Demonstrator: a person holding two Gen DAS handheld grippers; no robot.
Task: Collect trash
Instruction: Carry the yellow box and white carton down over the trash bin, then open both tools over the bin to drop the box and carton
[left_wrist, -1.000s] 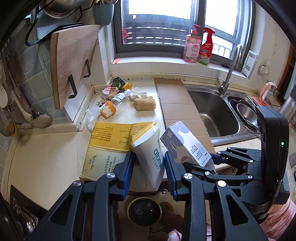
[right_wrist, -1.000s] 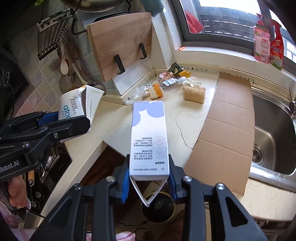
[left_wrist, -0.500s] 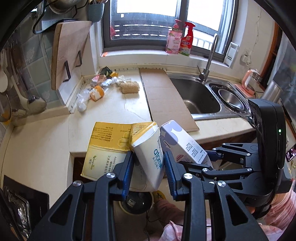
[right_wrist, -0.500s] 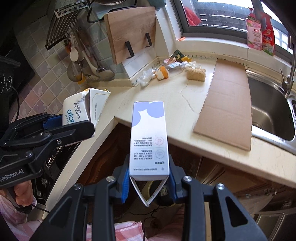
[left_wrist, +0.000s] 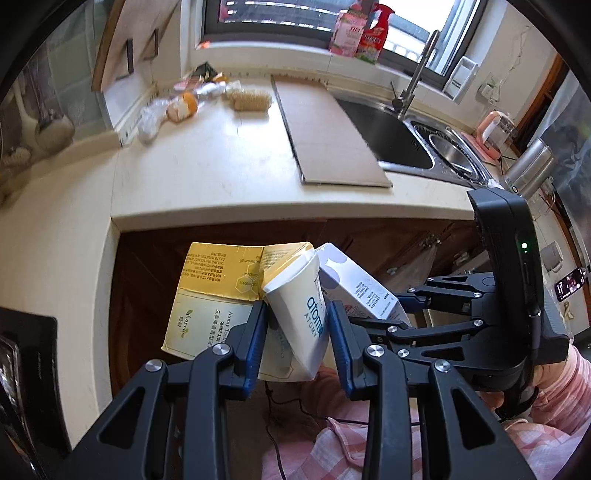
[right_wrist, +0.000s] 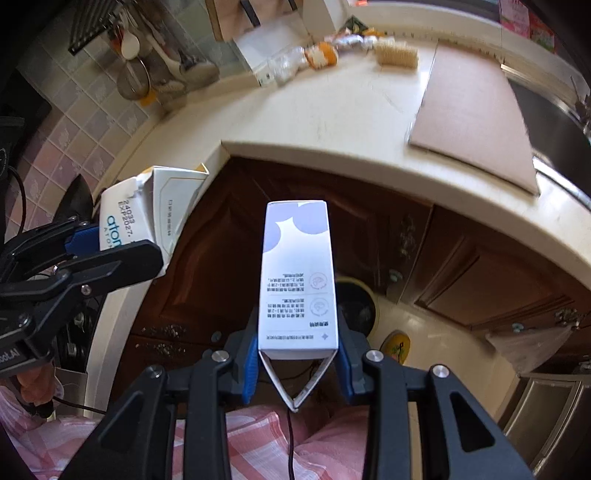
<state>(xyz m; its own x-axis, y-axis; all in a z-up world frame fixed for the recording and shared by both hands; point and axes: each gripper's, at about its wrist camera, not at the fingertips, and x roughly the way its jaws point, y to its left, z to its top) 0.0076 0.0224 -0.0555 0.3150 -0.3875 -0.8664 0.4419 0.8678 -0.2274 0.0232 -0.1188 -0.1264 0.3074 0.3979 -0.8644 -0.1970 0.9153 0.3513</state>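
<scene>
The left gripper (left_wrist: 297, 332) is pinching a crushed white carton (left_wrist: 301, 314) printed with blue letters, its blue pads pressed on both sides; a flattened yellow box (left_wrist: 218, 284) is clamped along with it and sticks out to the left and ahead of the jaws. Just right of it, the right gripper (right_wrist: 295, 354) is clamped on the lower end of a white and lavender carton (right_wrist: 297, 273), which stands up straight out of the jaws; the carton's folded bottom flap hangs open between the fingers. The two cartons are close together, nearly touching in the left wrist view. Below both grippers are pink checked cloth (right_wrist: 258, 443) and dark wooden cabinet doors (right_wrist: 461, 266). Ahead of and above them runs the cream table (left_wrist: 221, 166), carrying a flat cardboard sheet (left_wrist: 325, 140), a loofah scrubber (left_wrist: 251, 99) and a small heap of wrappers and a plastic bottle (left_wrist: 177, 107) at the far corner. A steel sink (left_wrist: 384, 136) lies far right.
</scene>
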